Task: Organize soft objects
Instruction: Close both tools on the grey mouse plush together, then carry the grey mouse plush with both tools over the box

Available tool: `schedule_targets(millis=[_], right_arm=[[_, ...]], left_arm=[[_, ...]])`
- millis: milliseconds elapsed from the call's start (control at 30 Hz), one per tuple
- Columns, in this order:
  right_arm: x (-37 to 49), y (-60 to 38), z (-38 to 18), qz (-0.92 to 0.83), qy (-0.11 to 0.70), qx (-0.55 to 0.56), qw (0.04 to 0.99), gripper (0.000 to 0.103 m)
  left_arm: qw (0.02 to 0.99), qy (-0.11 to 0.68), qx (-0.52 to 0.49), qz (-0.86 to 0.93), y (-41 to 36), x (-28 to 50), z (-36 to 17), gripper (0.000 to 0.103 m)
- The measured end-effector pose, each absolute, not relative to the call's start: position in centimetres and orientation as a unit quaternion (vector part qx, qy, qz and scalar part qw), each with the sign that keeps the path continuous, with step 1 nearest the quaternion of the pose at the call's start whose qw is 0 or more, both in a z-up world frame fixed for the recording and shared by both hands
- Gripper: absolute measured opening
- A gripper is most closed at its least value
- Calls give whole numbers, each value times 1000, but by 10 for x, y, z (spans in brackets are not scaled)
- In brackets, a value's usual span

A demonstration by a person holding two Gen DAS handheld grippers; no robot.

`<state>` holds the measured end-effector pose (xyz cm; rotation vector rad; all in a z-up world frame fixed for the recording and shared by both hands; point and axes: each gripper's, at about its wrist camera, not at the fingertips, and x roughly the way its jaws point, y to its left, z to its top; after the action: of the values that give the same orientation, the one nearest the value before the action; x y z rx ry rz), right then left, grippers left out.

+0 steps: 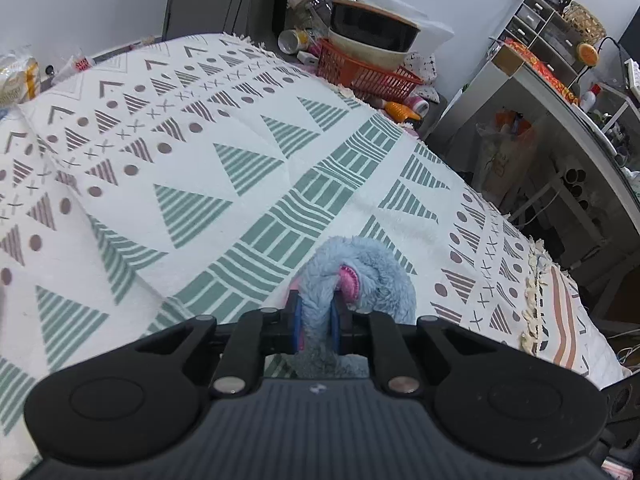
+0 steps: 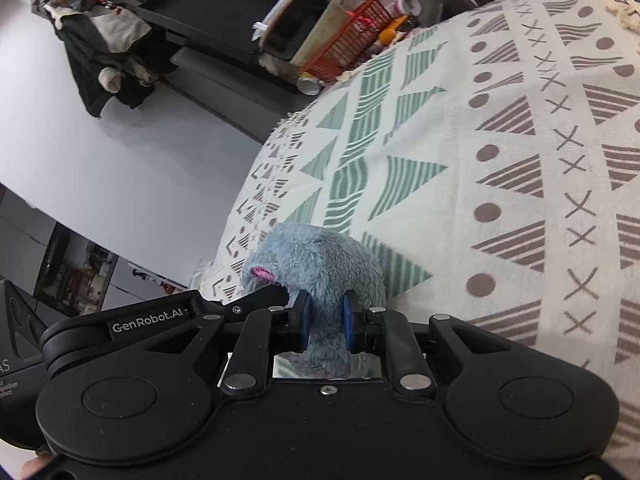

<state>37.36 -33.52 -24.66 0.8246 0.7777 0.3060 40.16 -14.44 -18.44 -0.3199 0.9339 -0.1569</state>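
Both my grippers are clamped on the same blue plush toy (image 1: 352, 276). My left gripper (image 1: 314, 322) has its blue pads (image 1: 295, 320) pressed into a narrow fuzzy limb of the toy, with a pink stitched patch (image 1: 350, 280) showing just beyond my fingers. My right gripper (image 2: 326, 322) squeezes another furry part of the toy between its own pads (image 2: 349, 320). The toy sits over the patterned bedspread (image 1: 200, 160), near its front edge in my left view. At the far edge of the bedspread stands a red plastic basket (image 1: 360, 70) with a stack of bowls (image 1: 372, 36) in it.
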Motion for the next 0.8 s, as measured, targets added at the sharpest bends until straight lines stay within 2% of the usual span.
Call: schedule_targets(millis=[800], right_arm=[[317,-234,-183,265,341,332,839,17]], left_arm=[[900,395,-185,-11,-29,305,-114,11]])
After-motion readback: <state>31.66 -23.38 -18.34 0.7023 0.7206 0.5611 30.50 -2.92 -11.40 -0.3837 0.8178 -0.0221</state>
